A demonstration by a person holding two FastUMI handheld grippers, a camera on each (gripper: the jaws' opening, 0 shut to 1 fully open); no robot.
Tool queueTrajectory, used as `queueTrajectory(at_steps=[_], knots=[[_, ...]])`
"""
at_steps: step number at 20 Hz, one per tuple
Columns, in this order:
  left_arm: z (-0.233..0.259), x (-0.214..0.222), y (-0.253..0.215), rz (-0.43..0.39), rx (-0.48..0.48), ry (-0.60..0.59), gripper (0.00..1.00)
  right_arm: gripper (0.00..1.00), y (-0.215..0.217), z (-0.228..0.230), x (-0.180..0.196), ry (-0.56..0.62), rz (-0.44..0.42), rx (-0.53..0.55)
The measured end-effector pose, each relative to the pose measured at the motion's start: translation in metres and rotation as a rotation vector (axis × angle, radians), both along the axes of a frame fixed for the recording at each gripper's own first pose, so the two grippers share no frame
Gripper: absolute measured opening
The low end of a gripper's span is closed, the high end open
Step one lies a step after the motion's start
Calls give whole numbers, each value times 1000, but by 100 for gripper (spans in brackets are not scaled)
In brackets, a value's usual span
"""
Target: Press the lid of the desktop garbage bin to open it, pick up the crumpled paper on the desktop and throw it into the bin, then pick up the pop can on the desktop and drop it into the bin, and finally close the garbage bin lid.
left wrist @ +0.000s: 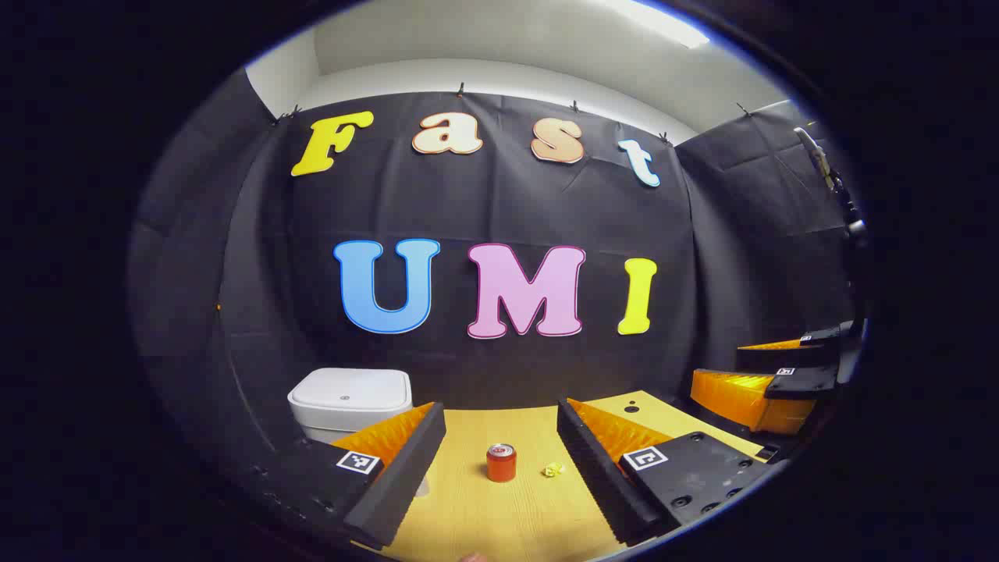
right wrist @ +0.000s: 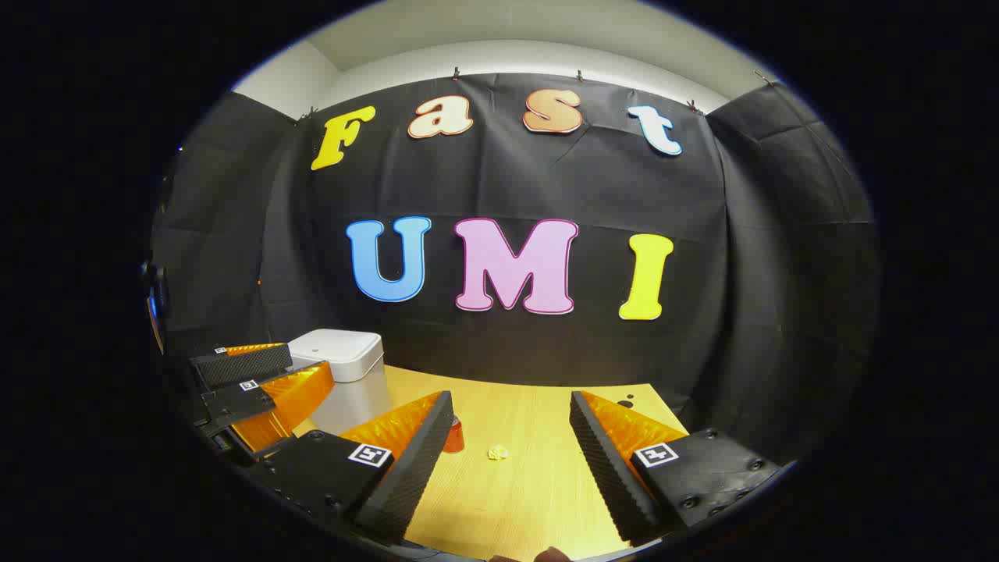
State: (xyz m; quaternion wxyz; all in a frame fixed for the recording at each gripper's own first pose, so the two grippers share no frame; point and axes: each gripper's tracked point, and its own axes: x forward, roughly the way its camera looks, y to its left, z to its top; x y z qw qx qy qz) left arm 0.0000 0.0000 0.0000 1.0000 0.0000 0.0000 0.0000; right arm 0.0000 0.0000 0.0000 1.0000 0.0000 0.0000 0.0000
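The white garbage bin (left wrist: 351,402) is being seen at the far left of the counter (left wrist: 499,515), its lid closed. The left gripper (left wrist: 499,468) is being held above the counter, fingers spread wide and holding nothing. The red pop can (left wrist: 501,462) is standing upright between them, farther off, with the crumpled paper (left wrist: 553,469) just beside it. The right gripper (right wrist: 507,460) is being held likewise, wide open and empty
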Motion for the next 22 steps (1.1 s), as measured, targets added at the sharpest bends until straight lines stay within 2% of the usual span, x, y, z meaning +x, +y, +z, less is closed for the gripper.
queueTrajectory(at_steps=[22], knots=[[-5,14,10,-23,20,16,97,97,-2,9,8,-16,-34,-2]])
